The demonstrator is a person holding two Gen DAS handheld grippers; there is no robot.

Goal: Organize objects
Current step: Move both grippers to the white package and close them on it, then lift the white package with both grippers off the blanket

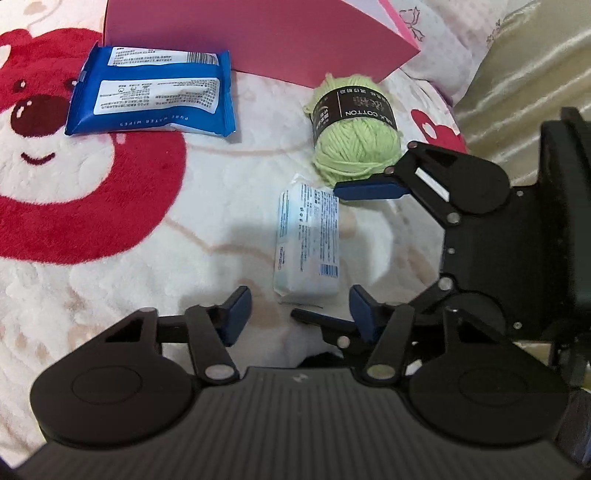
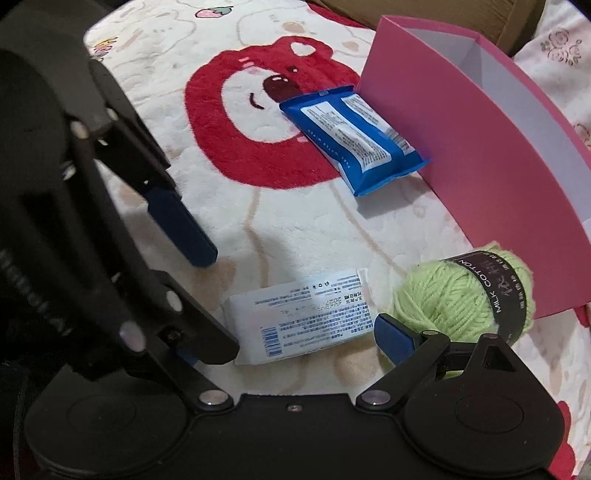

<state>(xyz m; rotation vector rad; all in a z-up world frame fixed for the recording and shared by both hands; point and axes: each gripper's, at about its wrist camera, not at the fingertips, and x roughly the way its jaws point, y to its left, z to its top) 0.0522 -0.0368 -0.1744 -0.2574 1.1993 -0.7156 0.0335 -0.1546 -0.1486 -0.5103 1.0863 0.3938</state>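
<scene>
Right wrist: left tool (image 2: pixel 207 306) hides white pack (image 2: pixel 299 314) corner.

Cream plush blanket (image 1: pixel 110 280) printed with a red bear, spread flat. Directly on it: blue wipes pack (image 1: pixel 151 92) upper left, pink box (image 1: pixel 258 33) top centre, green yarn ball (image 1: pixel 354 129), white tissue packet (image 1: pixel 308 240) at centre.

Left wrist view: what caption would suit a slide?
Left gripper hovers open over a white tissue pack beside green yarn on a bear blanket.
</scene>
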